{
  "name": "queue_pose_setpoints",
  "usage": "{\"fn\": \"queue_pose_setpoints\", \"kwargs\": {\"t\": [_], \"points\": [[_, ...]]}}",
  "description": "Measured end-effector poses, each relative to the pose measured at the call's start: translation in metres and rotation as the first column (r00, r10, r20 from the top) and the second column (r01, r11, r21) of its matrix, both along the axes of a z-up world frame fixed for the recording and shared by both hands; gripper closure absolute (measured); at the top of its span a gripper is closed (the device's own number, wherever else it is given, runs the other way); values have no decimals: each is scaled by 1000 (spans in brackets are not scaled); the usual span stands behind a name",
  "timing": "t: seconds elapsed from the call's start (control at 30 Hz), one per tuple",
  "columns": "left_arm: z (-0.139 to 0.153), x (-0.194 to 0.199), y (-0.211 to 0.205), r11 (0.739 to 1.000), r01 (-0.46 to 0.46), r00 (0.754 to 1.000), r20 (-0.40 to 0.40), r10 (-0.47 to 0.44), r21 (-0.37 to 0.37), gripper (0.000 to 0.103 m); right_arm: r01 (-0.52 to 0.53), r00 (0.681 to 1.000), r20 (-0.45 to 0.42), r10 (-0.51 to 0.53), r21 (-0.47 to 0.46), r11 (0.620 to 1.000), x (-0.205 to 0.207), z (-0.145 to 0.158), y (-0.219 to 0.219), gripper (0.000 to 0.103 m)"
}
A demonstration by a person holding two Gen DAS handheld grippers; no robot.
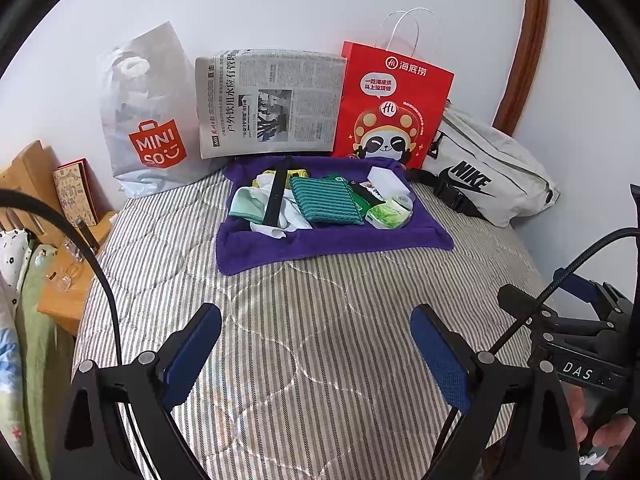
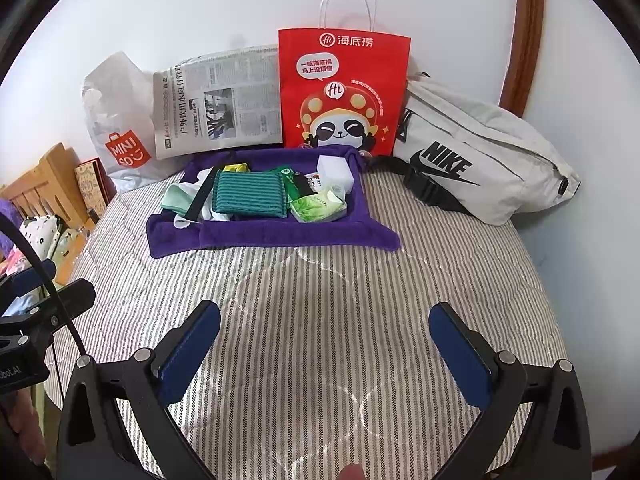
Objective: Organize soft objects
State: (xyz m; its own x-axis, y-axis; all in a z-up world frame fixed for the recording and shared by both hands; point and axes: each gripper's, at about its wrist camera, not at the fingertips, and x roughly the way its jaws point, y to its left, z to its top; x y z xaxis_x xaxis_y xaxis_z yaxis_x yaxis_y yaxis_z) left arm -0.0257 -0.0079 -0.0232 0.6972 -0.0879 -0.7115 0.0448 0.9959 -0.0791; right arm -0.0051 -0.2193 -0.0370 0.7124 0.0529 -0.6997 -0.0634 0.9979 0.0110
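A purple towel (image 1: 328,246) (image 2: 276,240) lies on the striped bed, holding a pile of soft things: a green striped pad (image 1: 326,200) (image 2: 250,194), a green tissue pack (image 1: 390,213) (image 2: 318,208), a white block (image 1: 390,180) (image 2: 336,172), pale cloths (image 1: 250,204) (image 2: 178,200) and a black strip (image 1: 276,196). My left gripper (image 1: 316,356) hovers open over the bed, well short of the towel. My right gripper (image 2: 326,356) is likewise open with nothing between its fingers. The right gripper's body (image 1: 568,320) shows at the left wrist view's right edge.
Against the wall stand a white Miniso bag (image 1: 148,120) (image 2: 116,120), a newspaper (image 1: 272,100) (image 2: 218,100), a red paper bag (image 1: 392,104) (image 2: 342,88) and a grey Nike waist bag (image 1: 492,172) (image 2: 480,160). A wooden nightstand (image 1: 60,280) with a book sits left of the bed.
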Motion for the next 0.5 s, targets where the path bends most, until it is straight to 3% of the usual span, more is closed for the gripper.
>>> {"fn": "queue_pose_setpoints", "kwargs": {"t": [0.5], "points": [[-11, 16, 3, 1000, -10, 1000, -17, 10, -6, 6, -12, 1000, -29, 13, 5, 1000, 14, -10, 5, 0]]}}
